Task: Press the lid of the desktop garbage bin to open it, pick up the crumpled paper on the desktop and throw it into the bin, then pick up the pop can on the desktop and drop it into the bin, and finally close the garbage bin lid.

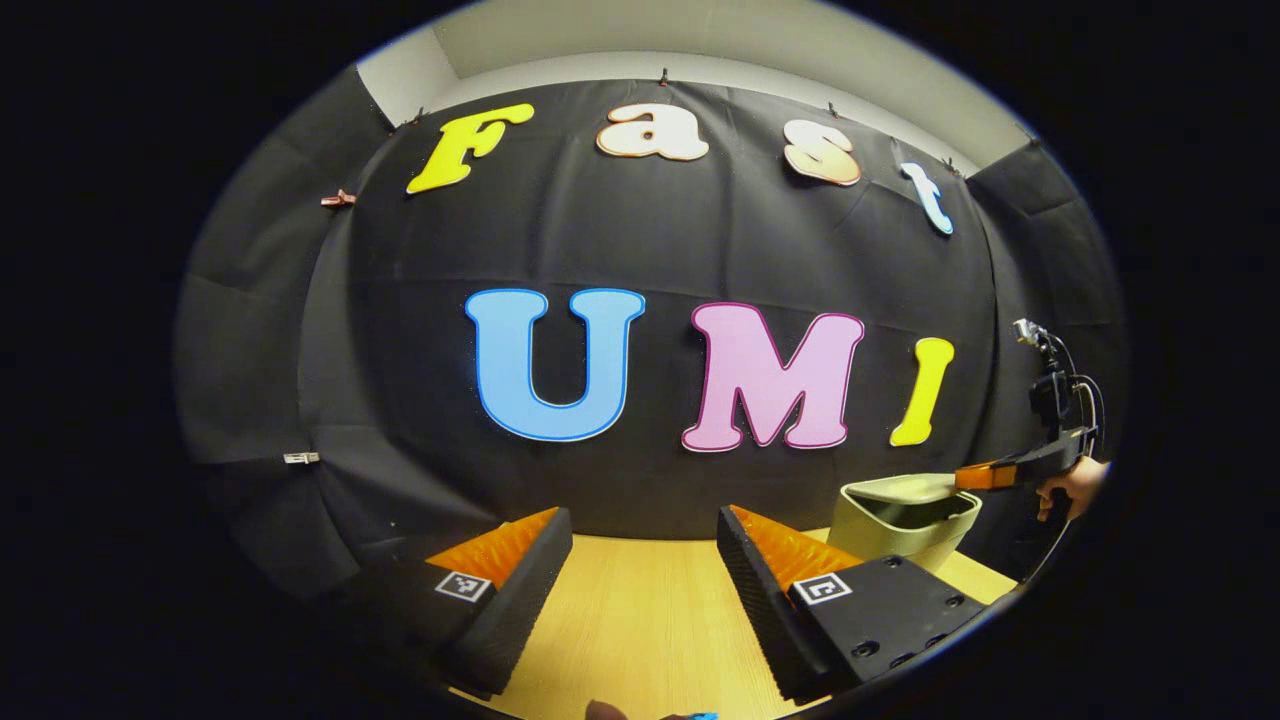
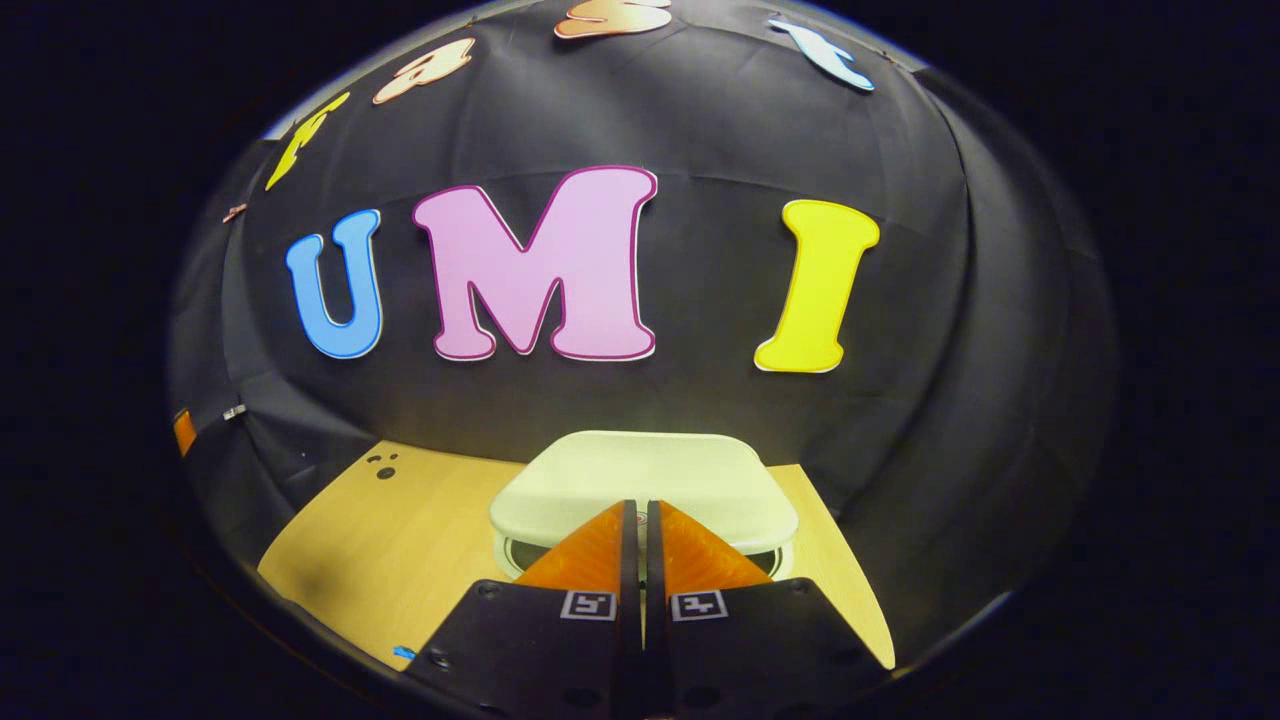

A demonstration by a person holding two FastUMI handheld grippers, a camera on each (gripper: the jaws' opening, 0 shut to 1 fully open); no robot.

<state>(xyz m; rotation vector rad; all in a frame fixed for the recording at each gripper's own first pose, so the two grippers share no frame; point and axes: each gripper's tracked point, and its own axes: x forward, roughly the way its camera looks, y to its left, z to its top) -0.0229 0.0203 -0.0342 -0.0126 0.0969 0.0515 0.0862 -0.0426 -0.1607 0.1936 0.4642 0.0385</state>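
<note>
- here, left gripper (image 1: 645, 545), seen in the left gripper view: jaws spread wide with nothing between them, held low over the bare wooden table (image 1: 640, 620).
- garbage bin (image 1: 905, 525), same view, at the right on the table: a pale green box whose lid (image 1: 900, 488) appears partly lifted, a dark gap showing beneath its front edge.
- right gripper (image 1: 975, 477), same view, far right: its tip lies at the edge of the lid, carried by a hand (image 1: 1075, 487).
- right gripper (image 2: 640, 530), seen in the right gripper view: jaws drawn almost together, a thin slit between them, gripping nothing; the tips sit at the front edge of the lid (image 2: 640, 475), and whether they press on it cannot be told.
- garbage bin (image 2: 520, 550), right gripper view: centred just ahead of the tips, near the back of the table (image 2: 400, 530), with a dark opening below the lid's rim.
- risk, as a judgement: the tips meet the lid near its edge, so they could slide off before the catch acts; a push off centre could skid or tip the light bin toward the table's back edge; a half-sprung lid could drop shut before the paper arrives.
- count: two grippers, one bin, one lid, one table, one hand.
- the crumpled paper and pop can cannot be placed from these views.
</note>
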